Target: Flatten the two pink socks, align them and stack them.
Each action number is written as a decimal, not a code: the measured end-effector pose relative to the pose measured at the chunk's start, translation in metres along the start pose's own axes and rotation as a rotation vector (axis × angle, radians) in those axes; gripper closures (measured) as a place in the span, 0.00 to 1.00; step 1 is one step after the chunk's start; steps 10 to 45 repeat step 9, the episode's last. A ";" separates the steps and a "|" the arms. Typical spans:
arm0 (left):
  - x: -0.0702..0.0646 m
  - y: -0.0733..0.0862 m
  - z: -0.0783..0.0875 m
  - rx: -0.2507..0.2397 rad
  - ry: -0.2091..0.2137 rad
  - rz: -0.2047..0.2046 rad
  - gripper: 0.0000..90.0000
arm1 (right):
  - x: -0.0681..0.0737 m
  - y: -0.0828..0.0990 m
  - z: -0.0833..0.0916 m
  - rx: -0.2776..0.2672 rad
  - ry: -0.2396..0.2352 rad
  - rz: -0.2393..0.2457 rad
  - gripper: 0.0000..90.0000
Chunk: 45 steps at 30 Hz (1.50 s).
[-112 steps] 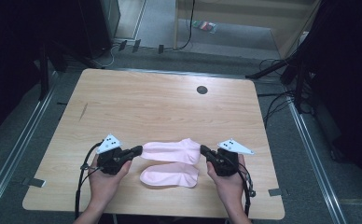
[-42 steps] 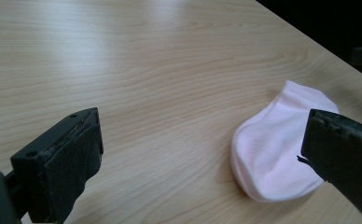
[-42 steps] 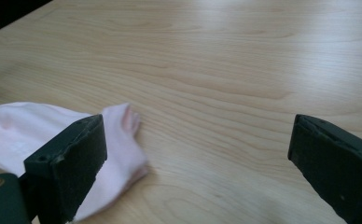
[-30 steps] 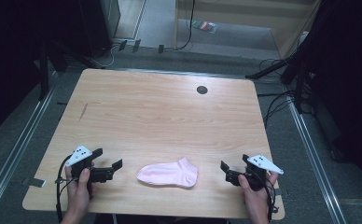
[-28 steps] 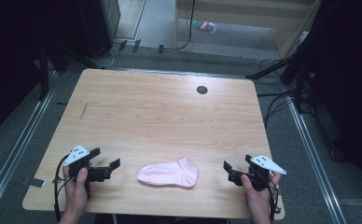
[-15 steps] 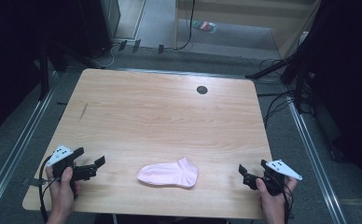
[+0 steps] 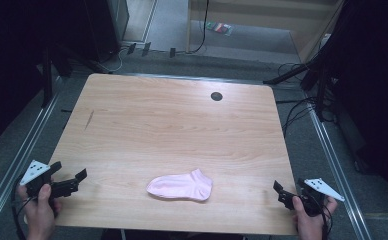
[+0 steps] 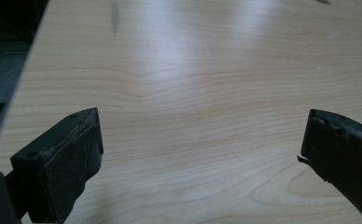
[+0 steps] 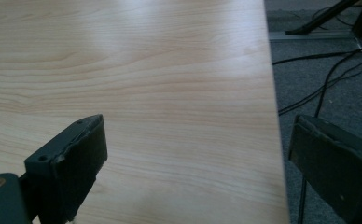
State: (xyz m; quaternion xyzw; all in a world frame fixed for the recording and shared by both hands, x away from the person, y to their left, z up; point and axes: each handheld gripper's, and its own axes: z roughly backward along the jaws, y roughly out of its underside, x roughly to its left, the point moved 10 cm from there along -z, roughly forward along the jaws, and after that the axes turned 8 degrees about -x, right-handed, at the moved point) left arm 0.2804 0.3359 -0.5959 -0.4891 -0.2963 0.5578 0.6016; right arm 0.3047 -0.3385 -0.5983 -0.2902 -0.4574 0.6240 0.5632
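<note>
A pink sock (image 7: 180, 186) lies flat near the front middle of the wooden table (image 7: 172, 125), its toe to the left and its cuff to the right. My left gripper (image 7: 71, 171) is held over the front left corner, well left of the sock, open and empty. In the left gripper view its jaws (image 8: 200, 140) stand wide apart over bare wood. My right gripper (image 7: 280, 191) is at the front right corner, also open and empty. In the right gripper view it (image 9: 193, 149) straddles the table's right edge.
A round dark hole (image 7: 216, 96) sits in the table's far right part, and a short dark mark (image 7: 89, 119) is on its left side. Cables (image 7: 302, 107) run over the grey floor right of the table. Metal rails (image 7: 29, 135) flank both sides.
Both grippers have let go of the pink socks and drawn apart and back, the left to the front left corner, the right to the front right corner. The sock lies still.
</note>
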 end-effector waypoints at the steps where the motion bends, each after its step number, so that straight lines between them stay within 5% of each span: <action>1: 0.005 0.000 0.003 -0.006 0.000 0.018 0.00 | -0.003 0.001 0.001 0.000 0.004 -0.009 0.05; 45: 0.008 0.002 0.001 -0.009 -0.014 0.013 0.00 | -0.005 0.001 0.003 -0.011 0.011 -0.009 0.05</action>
